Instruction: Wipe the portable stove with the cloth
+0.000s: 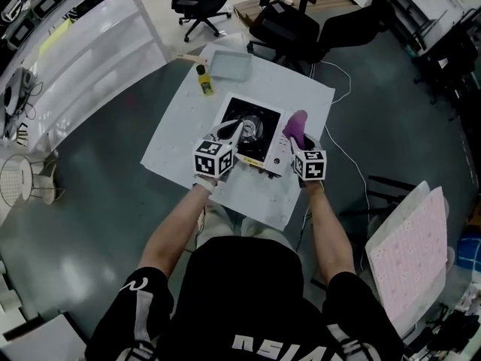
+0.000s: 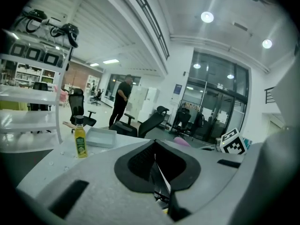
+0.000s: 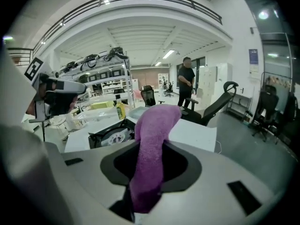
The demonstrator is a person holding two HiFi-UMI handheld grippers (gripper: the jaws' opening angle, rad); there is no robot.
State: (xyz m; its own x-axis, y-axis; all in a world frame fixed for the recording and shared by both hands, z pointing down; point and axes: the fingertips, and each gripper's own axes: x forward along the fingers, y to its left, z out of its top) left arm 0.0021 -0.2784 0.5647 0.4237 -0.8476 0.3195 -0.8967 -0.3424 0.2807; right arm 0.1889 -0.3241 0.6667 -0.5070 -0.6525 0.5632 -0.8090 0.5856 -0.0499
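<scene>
Nearest, lower centre of head view: right gripper (image 1: 299, 143) clenched on purple cloth (image 3: 152, 144), cloth end standing up past the jaws; left gripper (image 1: 234, 132) beside it, jaws closed together with nothing between. Just beyond both tips: stove (image 1: 259, 122), black-topped, on white sheet (image 1: 180, 126) at frame centre. Farther up: yellow bottle (image 1: 204, 79) beside grey tray (image 1: 230, 65) at sheet's upper edge, then office chairs (image 1: 285, 28) at top.

Purple cloth (image 3: 152, 153) between hand-held gripper (image 3: 140, 205) jaws

Purple cloth (image 3: 153, 139) upright in right gripper (image 3: 145, 175), by black-topped portable stove's (image 1: 249, 130) right edge.
</scene>
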